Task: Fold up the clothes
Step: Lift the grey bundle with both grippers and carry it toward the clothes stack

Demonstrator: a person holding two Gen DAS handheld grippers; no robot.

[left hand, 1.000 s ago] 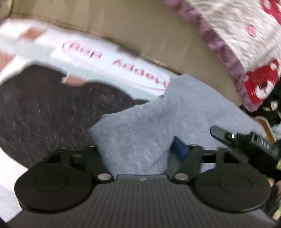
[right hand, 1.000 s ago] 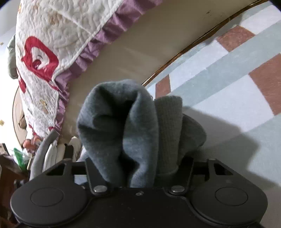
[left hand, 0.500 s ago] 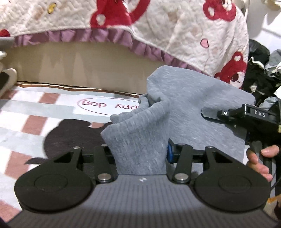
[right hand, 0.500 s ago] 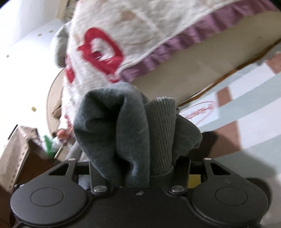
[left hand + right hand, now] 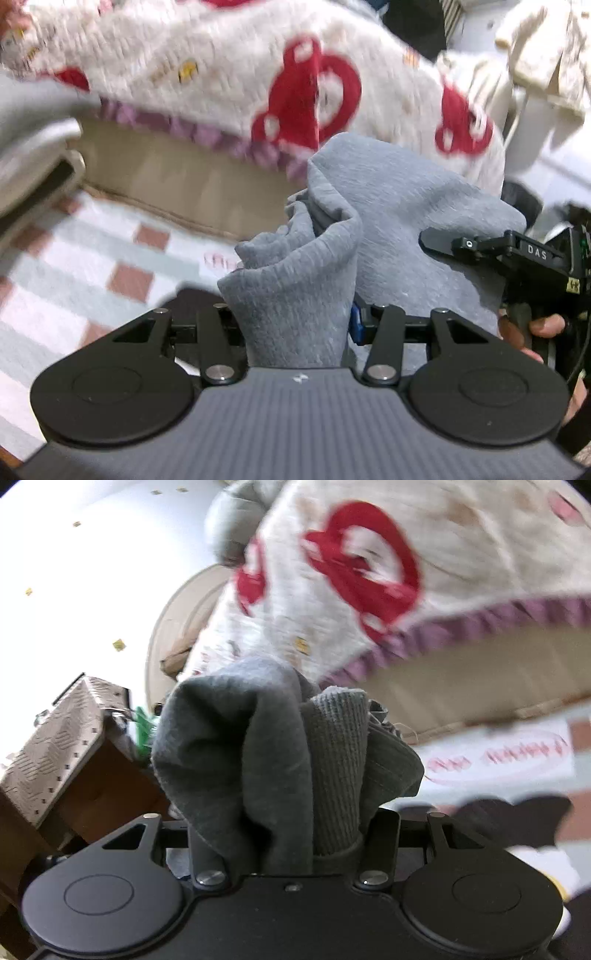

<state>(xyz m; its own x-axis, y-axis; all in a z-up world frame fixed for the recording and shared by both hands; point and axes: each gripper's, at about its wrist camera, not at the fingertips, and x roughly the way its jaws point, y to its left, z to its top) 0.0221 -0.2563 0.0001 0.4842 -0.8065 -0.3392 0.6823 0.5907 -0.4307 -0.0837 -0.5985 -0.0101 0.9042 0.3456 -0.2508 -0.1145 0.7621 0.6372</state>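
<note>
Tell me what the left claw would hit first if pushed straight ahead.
Beyond the grey garment that the left claw grips, probably the quilt-covered bed's beige side; depth is unclear.

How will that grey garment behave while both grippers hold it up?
The grey garment will probably flop: it already bunches and sags between the left gripper and right gripper. Its ribbed, fleecy knit looks grippy, so slipping seems unlikely.

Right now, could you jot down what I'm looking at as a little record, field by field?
garment: soft grey knit garment, bunched and lifted off the floor
left gripper: shut on one ribbed edge
right gripper: shut on another bunch of the same cloth
behind: white quilted bedspread with red bear prints and purple frill
floor: checked rug in pale green, white and brown
person: a hand on the right gripper's handle
</note>
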